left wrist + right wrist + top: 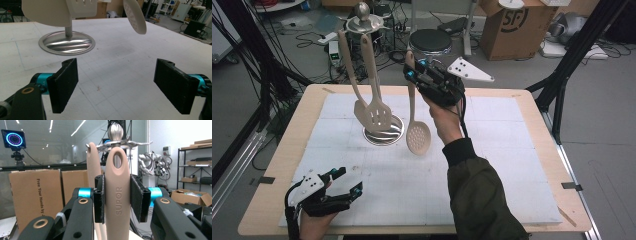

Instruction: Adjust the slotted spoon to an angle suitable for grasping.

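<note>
My right gripper [412,67] is shut on the upper handle of a beige perforated skimmer [418,137], which hangs straight down above the white mat. In the right gripper view the pads [137,197] press both sides of the "SUPOR" handle [117,182], whose hanging hole sits just below the rack's hook ring [117,143]. The metal utensil rack [384,134] stands left of the skimmer with a slotted turner [379,116] and a plain spatula [361,109] hanging from it. My left gripper [351,180] rests open and holds nothing at the front left of the table.
The left gripper view shows the rack's round base [67,43], the spatula blade [45,12] and the skimmer head [135,16] ahead of its jaws. A white mat [492,175] covers the wooden table. Beyond the table stand cardboard boxes [517,25], a stool [430,41] and floor cables.
</note>
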`<action>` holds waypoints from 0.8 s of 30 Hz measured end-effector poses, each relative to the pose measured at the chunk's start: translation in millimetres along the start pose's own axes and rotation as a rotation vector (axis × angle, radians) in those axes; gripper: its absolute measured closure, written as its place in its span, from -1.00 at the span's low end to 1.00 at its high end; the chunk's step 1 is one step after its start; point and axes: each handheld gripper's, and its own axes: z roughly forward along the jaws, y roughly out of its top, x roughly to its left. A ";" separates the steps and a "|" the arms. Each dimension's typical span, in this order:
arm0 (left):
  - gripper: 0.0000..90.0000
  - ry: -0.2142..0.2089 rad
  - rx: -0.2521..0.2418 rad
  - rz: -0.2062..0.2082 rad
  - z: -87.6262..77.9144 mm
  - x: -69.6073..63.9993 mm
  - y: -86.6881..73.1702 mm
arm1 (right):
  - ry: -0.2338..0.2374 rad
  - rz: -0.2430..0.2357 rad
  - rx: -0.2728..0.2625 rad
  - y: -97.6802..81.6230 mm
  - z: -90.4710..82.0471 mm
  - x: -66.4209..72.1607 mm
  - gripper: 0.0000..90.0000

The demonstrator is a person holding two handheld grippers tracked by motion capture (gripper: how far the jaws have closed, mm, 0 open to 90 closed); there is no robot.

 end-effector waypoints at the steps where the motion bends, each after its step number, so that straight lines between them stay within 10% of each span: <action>1: -0.55 -0.001 -0.002 -0.003 0.0 0.2 -0.1 | 0.003 -0.001 -0.004 1.1 2.1 -0.6 0.50; 24: -0.55 -0.005 -0.004 -0.014 2.3 4.2 -0.4 | 0.050 0.028 0.002 13.5 41.0 -17.1 0.50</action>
